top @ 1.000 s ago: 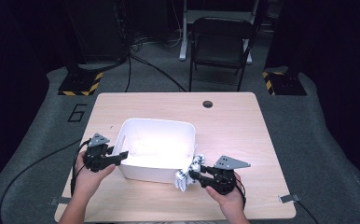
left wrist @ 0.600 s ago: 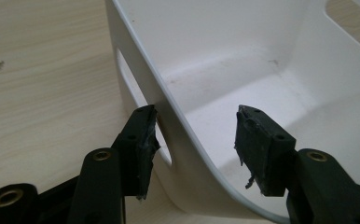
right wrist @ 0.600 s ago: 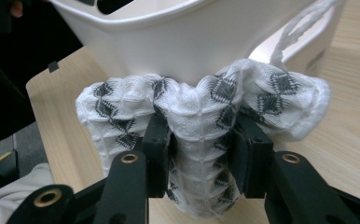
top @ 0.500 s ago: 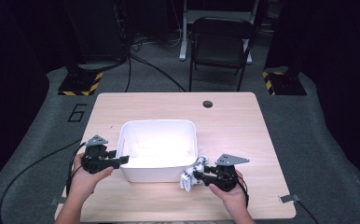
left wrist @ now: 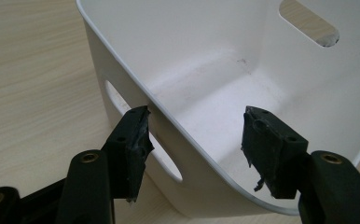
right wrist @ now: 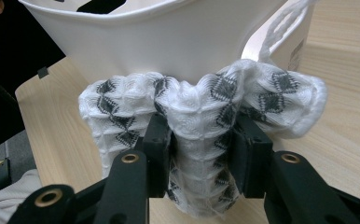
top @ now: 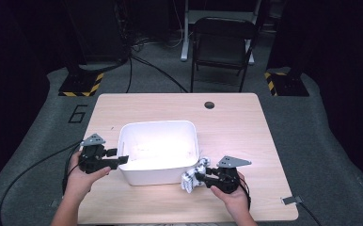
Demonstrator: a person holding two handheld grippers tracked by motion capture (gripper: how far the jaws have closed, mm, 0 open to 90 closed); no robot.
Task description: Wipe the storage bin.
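The right gripper, clamped on the cloth, sits just outside the bin's near right corner, while the left gripper, jaws just opened, straddles its left wall.

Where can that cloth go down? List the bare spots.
Inside the bin: its floor is bare. Also the table right of the bin, and the strip behind it up to the hole. Crowded: the front edge, with both hands, the right gripper and cloth.
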